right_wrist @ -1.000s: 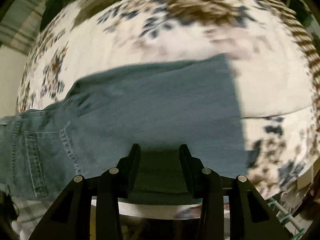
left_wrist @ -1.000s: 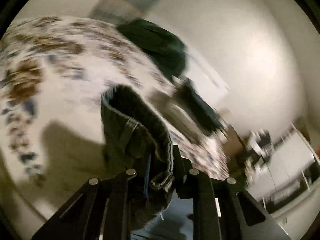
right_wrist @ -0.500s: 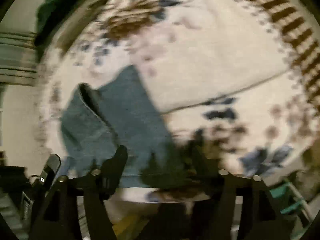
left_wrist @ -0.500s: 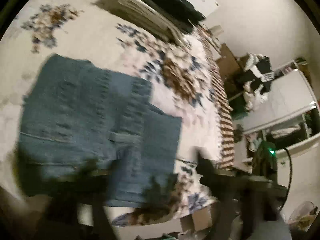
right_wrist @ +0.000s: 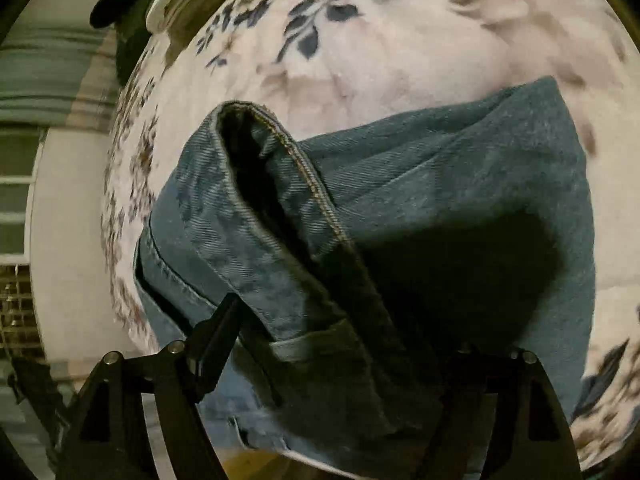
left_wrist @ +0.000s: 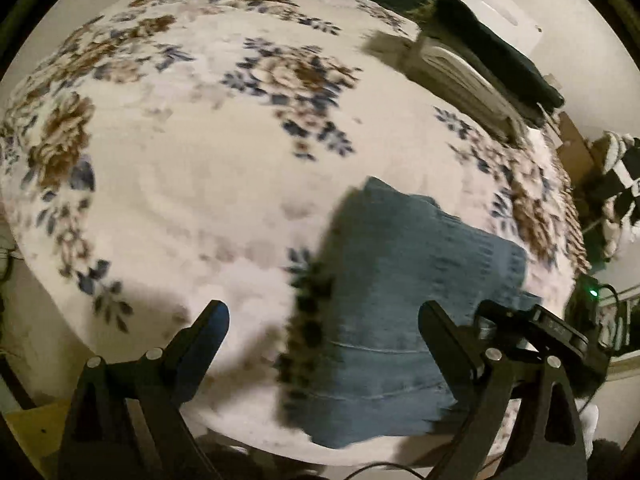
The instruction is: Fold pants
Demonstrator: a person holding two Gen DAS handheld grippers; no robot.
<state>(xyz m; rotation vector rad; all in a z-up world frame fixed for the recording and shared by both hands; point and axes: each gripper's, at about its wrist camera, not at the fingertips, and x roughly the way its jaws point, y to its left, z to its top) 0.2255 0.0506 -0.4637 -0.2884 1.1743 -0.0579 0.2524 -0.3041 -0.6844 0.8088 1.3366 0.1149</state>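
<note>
Lying folded, jeans (right_wrist: 420, 216) just beneath right gripper (right_wrist: 344, 344)

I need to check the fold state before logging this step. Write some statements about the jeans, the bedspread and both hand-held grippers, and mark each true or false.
1. The jeans lie folded on a floral bedspread. True.
2. The left hand-held gripper is clamped on the denim. False: its jaws stand wide apart with nothing between them.
3. The right hand-held gripper is open. True: its fingers stand wide apart over the jeans.
4. The jeans are black. False: they are blue denim.
5. The bedspread is plain white. False: it bears brown and blue flowers.
6. A stitched hem edge of the jeans stands up in the right wrist view. True.
</note>
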